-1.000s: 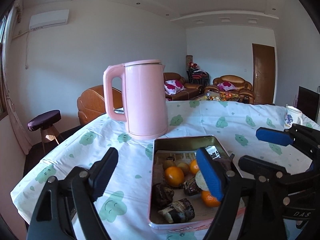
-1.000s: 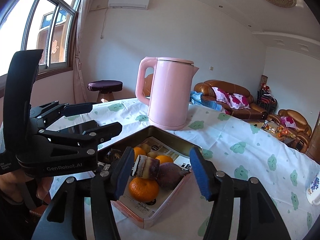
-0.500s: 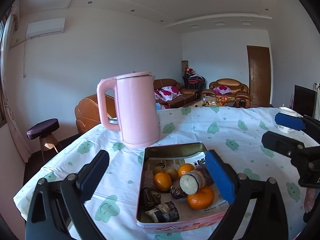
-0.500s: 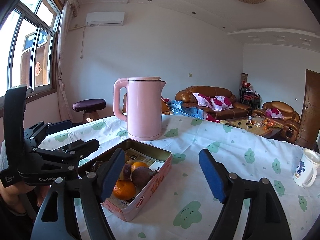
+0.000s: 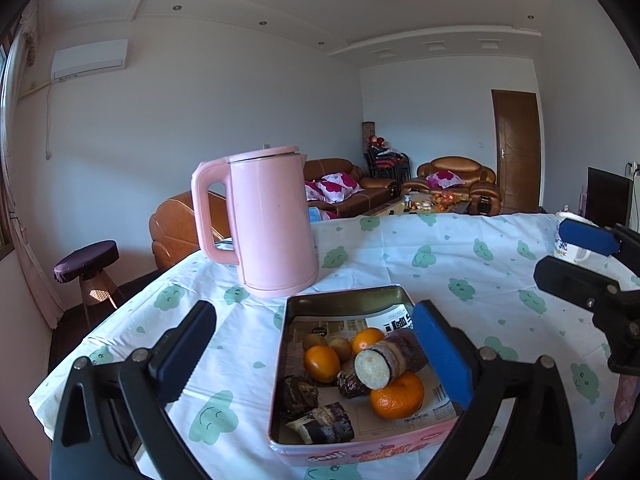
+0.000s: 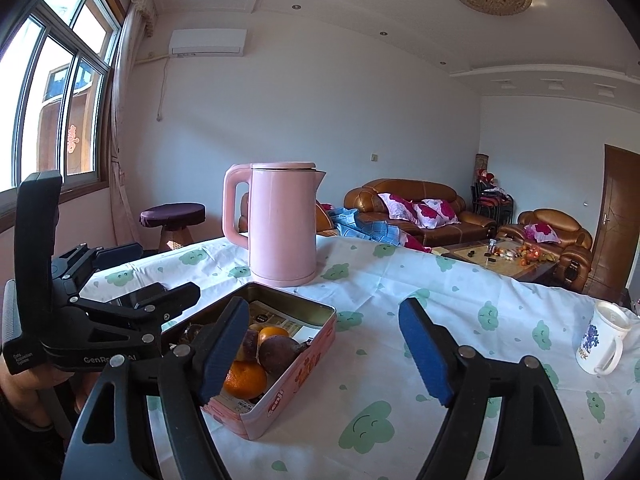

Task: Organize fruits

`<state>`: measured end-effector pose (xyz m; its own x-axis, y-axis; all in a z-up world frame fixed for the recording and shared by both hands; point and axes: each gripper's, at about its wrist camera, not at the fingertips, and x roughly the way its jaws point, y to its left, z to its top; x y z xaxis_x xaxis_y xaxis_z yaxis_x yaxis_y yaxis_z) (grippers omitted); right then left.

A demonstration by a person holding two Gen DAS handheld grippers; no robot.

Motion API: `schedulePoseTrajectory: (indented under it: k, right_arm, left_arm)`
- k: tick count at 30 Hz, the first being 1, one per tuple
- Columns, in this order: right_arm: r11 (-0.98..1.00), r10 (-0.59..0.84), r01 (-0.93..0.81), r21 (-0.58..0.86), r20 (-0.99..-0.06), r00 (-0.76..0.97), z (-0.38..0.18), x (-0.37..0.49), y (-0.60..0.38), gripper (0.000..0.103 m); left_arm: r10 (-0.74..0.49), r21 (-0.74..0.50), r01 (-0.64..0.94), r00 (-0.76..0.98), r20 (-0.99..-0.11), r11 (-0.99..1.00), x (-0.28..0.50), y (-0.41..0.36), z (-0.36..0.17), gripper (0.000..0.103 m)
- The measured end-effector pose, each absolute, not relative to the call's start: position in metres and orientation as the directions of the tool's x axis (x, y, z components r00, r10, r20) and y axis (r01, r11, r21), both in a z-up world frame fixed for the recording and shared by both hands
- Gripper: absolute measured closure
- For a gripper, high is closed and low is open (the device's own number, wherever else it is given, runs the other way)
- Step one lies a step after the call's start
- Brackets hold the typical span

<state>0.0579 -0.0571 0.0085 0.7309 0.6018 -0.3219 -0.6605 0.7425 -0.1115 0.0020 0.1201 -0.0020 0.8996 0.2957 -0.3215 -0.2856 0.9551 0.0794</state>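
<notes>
A pink tin [image 5: 360,454] on the table holds oranges [image 5: 396,398], small brown fruits [image 5: 340,346], dark pieces [image 5: 320,424] and a cut purple root [image 5: 384,364] that lies on top. My left gripper [image 5: 316,352] hovers just in front of the tin, open, with nothing touching its pads. In the right wrist view the tin [image 6: 288,384] sits at the lower left, with an orange [image 6: 244,380] and a purple root [image 6: 278,350] showing inside. My right gripper [image 6: 324,354] stands open to the right of the tin, over bare cloth, and holds nothing.
A tall pink kettle [image 5: 272,224] stands right behind the tin. A white mug [image 6: 600,340] sits at the table's far right. The cloth with green prints [image 6: 400,280] covers the table. A stool [image 5: 86,260] and sofas stand beyond the table's far edge.
Both grippers opened wider and drew back from the tin. The right one moved up and to the right, and the cut root now lies loose on the fruit.
</notes>
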Motion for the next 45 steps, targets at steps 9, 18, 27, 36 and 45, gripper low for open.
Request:
schedulePoseTrajectory:
  k: [9,18,27,36,45]
  right_arm:
    - [0.744,0.601,-0.659,-0.109,-0.321,0.732,0.0085,0.0588,-0.059,0.024]
    - [0.749,0.599,-0.654,-0.107,-0.314,0.737,0.0103,0.0596,-0.0628,0.024]
    - [0.756,0.59,-0.645,-0.116,-0.309,0.746,0.0105,0.0584,-0.0653,0.024]
    - [0.756,0.585,-0.643,-0.128,-0.311,0.749,0.0086,0.058,-0.0643,0.024]
    - [0.758,0.579,-0.64,-0.128,-0.319,0.75,0.0036,0.0601,-0.0666,0.024]
  left_arm:
    - [0.297,0.084,-0.286,0.899,-0.321,0.955,0.0023,0.1182,-0.0013,0.001]
    - [0.293,0.085,-0.281,0.901,-0.32,0.956,0.0029,0.1169,-0.0012,0.0]
    - [0.286,0.091,-0.271,0.904,-0.318,0.958,0.0029,0.1161,0.0011,0.0]
    - [0.291,0.085,-0.279,0.903,-0.315,0.957,0.0025,0.1145,0.0054,0.0]
    - [0.276,0.083,-0.264,0.895,-0.349,0.961,0.0071,0.1134,-0.0003,0.0]
